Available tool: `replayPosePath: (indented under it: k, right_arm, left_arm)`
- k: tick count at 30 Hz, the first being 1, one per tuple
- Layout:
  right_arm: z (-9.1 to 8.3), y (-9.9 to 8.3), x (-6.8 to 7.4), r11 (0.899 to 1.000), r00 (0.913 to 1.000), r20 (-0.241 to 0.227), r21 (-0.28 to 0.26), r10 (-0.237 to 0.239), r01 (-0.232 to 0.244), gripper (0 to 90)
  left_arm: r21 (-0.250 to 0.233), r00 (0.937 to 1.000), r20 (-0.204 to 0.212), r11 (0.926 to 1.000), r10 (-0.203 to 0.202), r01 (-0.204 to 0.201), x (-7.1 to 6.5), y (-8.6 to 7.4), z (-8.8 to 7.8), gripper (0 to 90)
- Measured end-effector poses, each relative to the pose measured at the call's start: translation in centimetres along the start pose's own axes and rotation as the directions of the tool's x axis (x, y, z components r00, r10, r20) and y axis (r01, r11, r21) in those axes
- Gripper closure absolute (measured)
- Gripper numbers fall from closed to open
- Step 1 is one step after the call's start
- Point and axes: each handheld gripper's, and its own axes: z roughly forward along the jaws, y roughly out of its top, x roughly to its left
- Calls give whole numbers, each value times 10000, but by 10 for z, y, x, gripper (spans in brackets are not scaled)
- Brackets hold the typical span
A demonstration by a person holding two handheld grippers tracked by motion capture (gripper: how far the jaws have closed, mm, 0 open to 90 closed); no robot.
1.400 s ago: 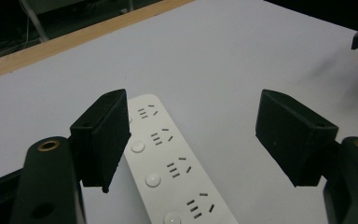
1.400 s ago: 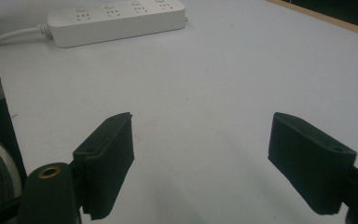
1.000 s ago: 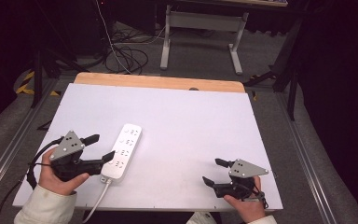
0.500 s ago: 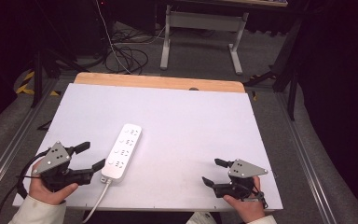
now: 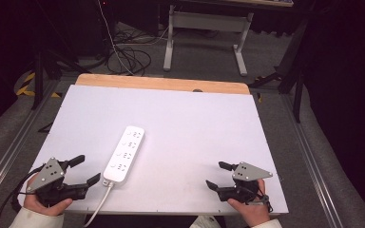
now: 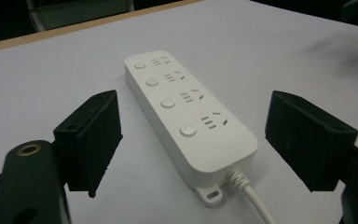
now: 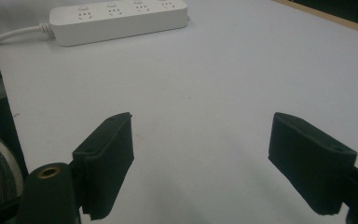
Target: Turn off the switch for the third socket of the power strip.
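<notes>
Item: one white power strip (image 5: 124, 154), flat on the white worktop (image 5: 195, 123), socket face up, lying left of centre with its long axis running from about 6 to 12 o'clock, tilted a little toward 1. Sockets: four, in a single row, each paired with one round button, so four buttons, as counted in the left gripper view. Cord (image 5: 97, 205): one, white, leaving the near end at 6 o'clock and running off the worktop's front edge; a small mounting tab sits beside the cord exit. Grippers: two. Left gripper (image 5: 81, 170): at roughly 8 o'clock from the strip, near its cord end but apart from it, jaws spread wide and empty; they frame the strip's near end, which suggests a line-up for a grasp across its width. Right gripper (image 5: 218, 175): at the worktop's 4 o'clock corner, well apart from the strip, jaws likewise spread and holding nothing, pointing toward 9 o'clock; apparently idle. Hands: two, one per gripper, entering from 6 o'clock. No plugs are seated in any socket.
</notes>
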Motion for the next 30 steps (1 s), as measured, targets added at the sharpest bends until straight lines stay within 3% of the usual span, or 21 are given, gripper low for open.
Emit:
replayPosePath:
  k: [6,10,15,25,30]
  right_arm:
    - [0,0,0,10000,10000,6,1,-24,24,228]
    - [0,0,0,10000,10000,22,5,-22,22,228]
    - [1,0,0,10000,10000,4,16,-10,10,227]
    - [1,0,0,10000,10000,40,35,-6,6,225]
    - [2,0,0,10000,10000,31,93,-4,4,225]
  left_arm:
    - [329,9999,-120,9994,83,-79,2,-14,-4,175]
    - [110,9994,-205,9995,-291,294,3,-19,-6,175]
    - [232,9967,-120,9965,-799,802,3,-15,-6,182]
    - [-54,9976,-570,9992,-406,403,4,-16,-10,176]
    - [-190,9969,-590,9985,-529,518,4,-16,-10,175]
